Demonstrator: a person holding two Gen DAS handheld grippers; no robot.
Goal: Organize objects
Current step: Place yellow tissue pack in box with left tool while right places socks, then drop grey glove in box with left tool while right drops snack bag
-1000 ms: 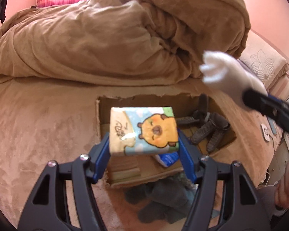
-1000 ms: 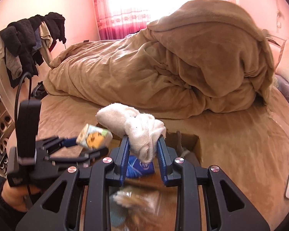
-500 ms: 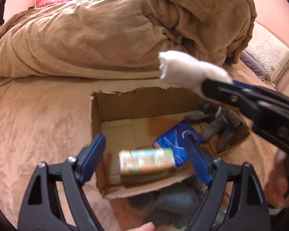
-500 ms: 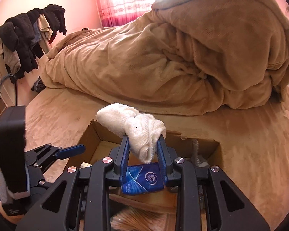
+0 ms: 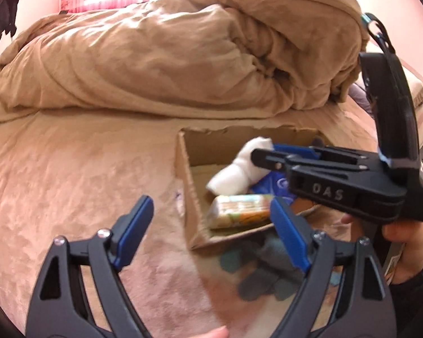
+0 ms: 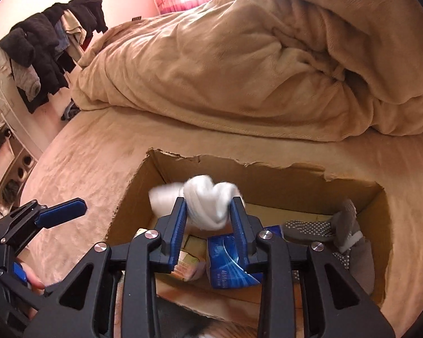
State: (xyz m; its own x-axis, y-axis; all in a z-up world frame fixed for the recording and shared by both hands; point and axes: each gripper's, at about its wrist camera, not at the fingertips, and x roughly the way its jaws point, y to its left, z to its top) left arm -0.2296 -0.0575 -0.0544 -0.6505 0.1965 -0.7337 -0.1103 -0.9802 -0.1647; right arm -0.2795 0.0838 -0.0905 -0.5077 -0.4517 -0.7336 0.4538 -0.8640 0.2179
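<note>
Rolled white sock (image 6: 208, 205) sits between the pads of the right hand-held gripper (image 6: 209, 226), whose jaws have just been easing apart, over the cardboard box (image 6: 268, 180) – straight below it, long axis crosswise. Left hand-held gripper (image 5: 211, 236), wide open and empty, is beside the box.

A bed (image 6: 93, 152) covered in a tan plush sheet is seen carrying a torn-edged cardboard box (image 6: 268, 180) at its near side. A rumpled tan duvet (image 6: 239, 62) is heaped across the far side, highest at the right. Grey-blue fabric (image 5: 262, 270) is glimpsed, blurred, lying just in front of the box.
</note>
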